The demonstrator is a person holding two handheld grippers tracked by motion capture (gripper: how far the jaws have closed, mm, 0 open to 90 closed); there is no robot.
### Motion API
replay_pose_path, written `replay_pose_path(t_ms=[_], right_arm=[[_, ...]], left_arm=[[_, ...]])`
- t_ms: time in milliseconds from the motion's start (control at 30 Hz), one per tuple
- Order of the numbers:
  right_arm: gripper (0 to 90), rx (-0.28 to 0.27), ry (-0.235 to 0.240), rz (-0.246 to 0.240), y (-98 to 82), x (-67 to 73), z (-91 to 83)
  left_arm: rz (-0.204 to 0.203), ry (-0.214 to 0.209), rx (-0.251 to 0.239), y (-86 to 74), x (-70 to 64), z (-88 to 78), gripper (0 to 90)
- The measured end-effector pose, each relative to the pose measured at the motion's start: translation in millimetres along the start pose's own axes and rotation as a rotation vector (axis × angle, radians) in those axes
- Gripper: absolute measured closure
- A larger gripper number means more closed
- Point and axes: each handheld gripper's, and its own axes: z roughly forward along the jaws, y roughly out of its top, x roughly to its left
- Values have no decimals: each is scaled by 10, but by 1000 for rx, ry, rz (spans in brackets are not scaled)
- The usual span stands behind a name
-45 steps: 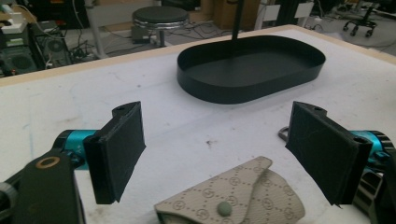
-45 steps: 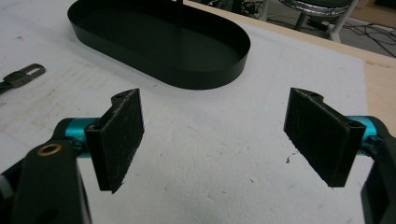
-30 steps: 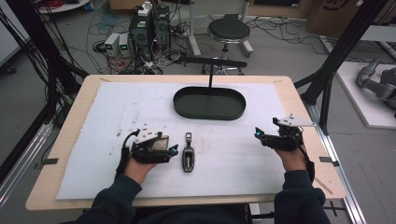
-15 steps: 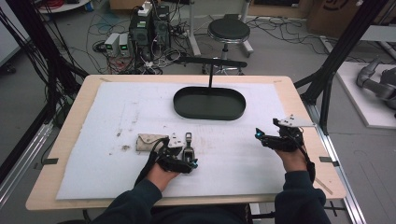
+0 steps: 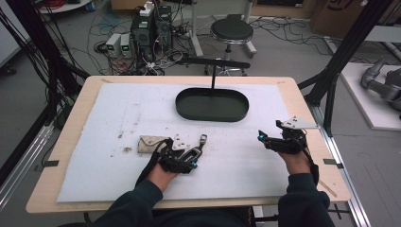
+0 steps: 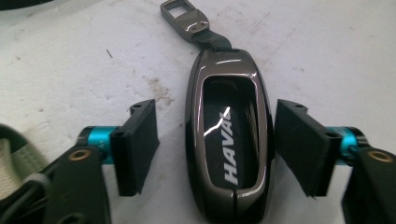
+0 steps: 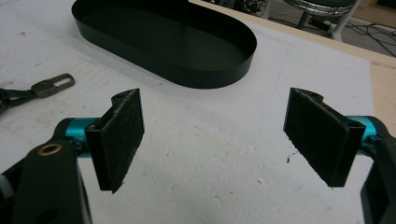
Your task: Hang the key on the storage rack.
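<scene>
An oval tray (image 5: 212, 105) sits upper centre on the mat (image 5: 113, 118). Below it, left of centre, a car key fob (image 5: 193, 152) lies between the left gripper's (image 5: 187, 163) spread jaws, a pouch (image 5: 149, 143) just left. The right gripper (image 5: 263, 139) rests far right.

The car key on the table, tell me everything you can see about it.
The car key is a long, rounded fob in a glossy dark metallic shell, with a black window lettered HAVAL. A short strap joins its far end to a metal clip. It lies flat on the white mat, in front of the black oval tray and beside a small beige pouch. The left gripper straddles it, jaws open with gaps on both sides.
</scene>
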Motion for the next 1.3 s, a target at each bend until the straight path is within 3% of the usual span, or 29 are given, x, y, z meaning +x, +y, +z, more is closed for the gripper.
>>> replay_pose_path(t_ms=[133, 200, 233, 367, 600, 767, 1067, 1200, 1300], right_arm=[[207, 6, 0, -1, -2, 8, 16], [207, 6, 2, -3, -2, 14, 20], [207, 7, 1, -2, -1, 14, 19], [207, 3, 0, 2, -3, 3, 8], [207, -2, 3, 6, 1, -7, -2], [208, -8, 9, 15, 3, -22, -15], [207, -26, 10, 30, 7, -59, -37], [208, -35, 15, 42, 8, -70, -52], [207, -40, 17, 43, 11, -80, -52]], left_arm=[[13, 5, -1, 43, -21, 60, 265], [64, -19, -9, 64, -42, 56, 422], [71, -12, -2, 74, -55, 58, 480], [68, -31, 16, 99, -25, 59, 483], [57, -37, 6, 118, 3, 40, 485], [23, -36, -67, 280, 125, -103, 485], [-7, -27, -143, 613, 297, -268, 486], [-5, -24, -164, 759, 368, -305, 485], [-1, -29, -203, 983, 511, -313, 485]])
